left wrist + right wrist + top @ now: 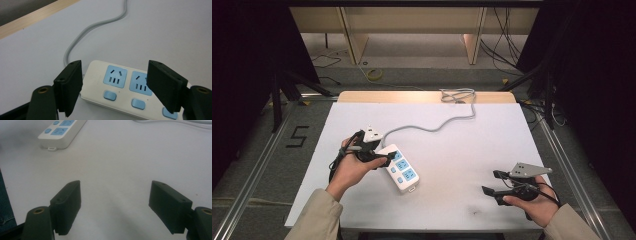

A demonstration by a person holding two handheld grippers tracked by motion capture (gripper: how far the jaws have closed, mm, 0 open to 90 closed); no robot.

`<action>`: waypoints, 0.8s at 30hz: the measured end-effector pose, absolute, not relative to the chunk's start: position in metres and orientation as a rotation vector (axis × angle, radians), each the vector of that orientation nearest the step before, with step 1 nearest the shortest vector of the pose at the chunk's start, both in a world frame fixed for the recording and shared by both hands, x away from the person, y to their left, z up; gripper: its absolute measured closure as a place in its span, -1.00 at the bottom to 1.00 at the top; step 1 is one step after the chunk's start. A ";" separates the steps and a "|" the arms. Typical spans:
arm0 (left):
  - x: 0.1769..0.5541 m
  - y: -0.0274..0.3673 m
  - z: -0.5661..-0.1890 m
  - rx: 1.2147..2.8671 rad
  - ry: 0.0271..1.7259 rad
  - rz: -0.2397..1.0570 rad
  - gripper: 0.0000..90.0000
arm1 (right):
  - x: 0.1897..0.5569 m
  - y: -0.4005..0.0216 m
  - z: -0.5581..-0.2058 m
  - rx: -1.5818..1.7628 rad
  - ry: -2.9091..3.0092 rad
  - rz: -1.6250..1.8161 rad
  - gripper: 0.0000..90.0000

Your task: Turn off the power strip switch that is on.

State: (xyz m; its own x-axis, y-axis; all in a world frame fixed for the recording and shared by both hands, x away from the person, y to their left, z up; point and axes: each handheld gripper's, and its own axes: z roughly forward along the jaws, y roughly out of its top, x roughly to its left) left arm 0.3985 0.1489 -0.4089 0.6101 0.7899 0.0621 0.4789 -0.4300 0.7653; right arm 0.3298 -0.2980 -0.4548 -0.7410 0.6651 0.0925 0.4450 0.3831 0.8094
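The left claw [113, 87] stands wide, gripping nothing; the power strip [125, 85] lies on the white surface [162, 32] just ahead of it and between its jaws. The right claw [115, 207], also wide and empty, has the strip well ahead, off to its left.

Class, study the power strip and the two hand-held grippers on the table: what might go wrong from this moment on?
1. The left hand-held gripper hangs open over the power strip, its jaws apart from the casing; closing off-centre might press a blue switch.
2. The grey cable snakes to a coil at the table's far edge; dragging the strip may pull it taut.
3. The right hand-held gripper rests open, away from the strip, so nothing steadies it.
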 end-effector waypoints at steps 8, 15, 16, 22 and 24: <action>0.385 0.152 -0.408 2.079 0.947 0.545 -0.38 | 0.330 -0.298 -0.455 0.988 2.390 1.281 -0.41; 0.372 0.156 -0.413 2.084 0.920 0.550 -0.39 | 0.330 -0.298 -0.455 0.990 2.392 1.278 -0.41; 0.370 0.156 -0.414 2.089 0.914 0.553 -0.40 | 0.330 -0.299 -0.455 0.989 2.393 1.276 -0.41; 0.362 0.158 -0.422 2.081 0.887 0.558 -0.44 | 0.331 -0.299 -0.455 0.988 2.388 1.280 -0.42; 0.358 0.161 -0.424 2.070 0.888 0.561 -0.44 | 0.331 -0.299 -0.455 0.991 2.389 1.279 -0.42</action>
